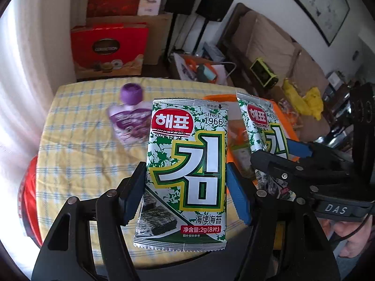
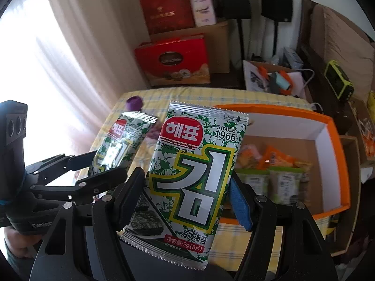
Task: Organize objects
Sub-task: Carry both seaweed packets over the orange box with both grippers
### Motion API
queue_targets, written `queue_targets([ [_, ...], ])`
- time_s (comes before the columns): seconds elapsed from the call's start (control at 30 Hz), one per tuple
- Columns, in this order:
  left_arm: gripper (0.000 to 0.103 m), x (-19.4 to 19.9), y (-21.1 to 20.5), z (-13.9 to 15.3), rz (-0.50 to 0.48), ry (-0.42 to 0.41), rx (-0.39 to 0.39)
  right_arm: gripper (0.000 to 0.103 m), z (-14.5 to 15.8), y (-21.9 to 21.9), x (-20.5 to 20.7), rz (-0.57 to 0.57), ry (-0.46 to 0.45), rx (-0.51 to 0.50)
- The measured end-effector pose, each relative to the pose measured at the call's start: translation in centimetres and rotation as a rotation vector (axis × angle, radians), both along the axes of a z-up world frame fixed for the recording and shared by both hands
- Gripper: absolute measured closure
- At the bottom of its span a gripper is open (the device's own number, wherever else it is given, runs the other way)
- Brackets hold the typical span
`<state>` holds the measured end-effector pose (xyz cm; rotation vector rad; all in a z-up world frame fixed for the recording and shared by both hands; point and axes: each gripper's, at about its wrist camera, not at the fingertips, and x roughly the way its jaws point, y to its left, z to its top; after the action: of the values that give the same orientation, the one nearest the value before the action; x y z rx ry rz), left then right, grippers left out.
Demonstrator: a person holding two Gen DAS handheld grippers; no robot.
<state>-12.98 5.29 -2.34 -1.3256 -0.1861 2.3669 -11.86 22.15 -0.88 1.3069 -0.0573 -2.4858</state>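
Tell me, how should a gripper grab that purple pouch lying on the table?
Grip the purple pouch across its flat, soft body just below the round cap, coming down from above. It lies flat on the checked tablecloth, so its sides are probably easiest to pinch.

Two green-and-white seaweed packets with red logos are held upright above the surface: one (image 1: 187, 171) in the left tongs, one (image 2: 194, 175) in the right. A purple-capped pouch (image 1: 131, 119) lies on the yellow checked cloth. An orange box (image 2: 332, 140) holds snack packets (image 2: 276, 164).

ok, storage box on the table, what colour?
Storage box: orange outside, white inner walls, brown floor. Clearest in the right wrist view.
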Motion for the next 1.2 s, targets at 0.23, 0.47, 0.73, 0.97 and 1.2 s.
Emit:
queue_targets([
  [0.23,0.039,-1.2,3.6,0.8,-0.017,0.002,0.052,0.032,0.3,4.2,-0.9,-0.068,0.002,0.009],
  [0.47,0.039,-2.8,7.5,0.0,-0.030,-0.030,0.107,0.032,-0.3,8.1,-2.5,-0.132,-0.014,0.034],
  [0.73,0.039,-4.3,11.1,-1.4,-0.026,-0.048,0.083,0.032,-1.6,11.3,-4.1,-0.172,-0.037,0.036],
  [0.97,0.039,-5.7,12.2,-2.8,0.012,-0.073,0.101,0.032,-3.3,12.8,-5.7,-0.183,-0.065,0.045],
  [1.2,0.037,-6.2,13.9,-4.1,0.022,-0.069,0.056,0.032,-4.5,14.2,-6.7,-0.213,-0.084,0.033],
])
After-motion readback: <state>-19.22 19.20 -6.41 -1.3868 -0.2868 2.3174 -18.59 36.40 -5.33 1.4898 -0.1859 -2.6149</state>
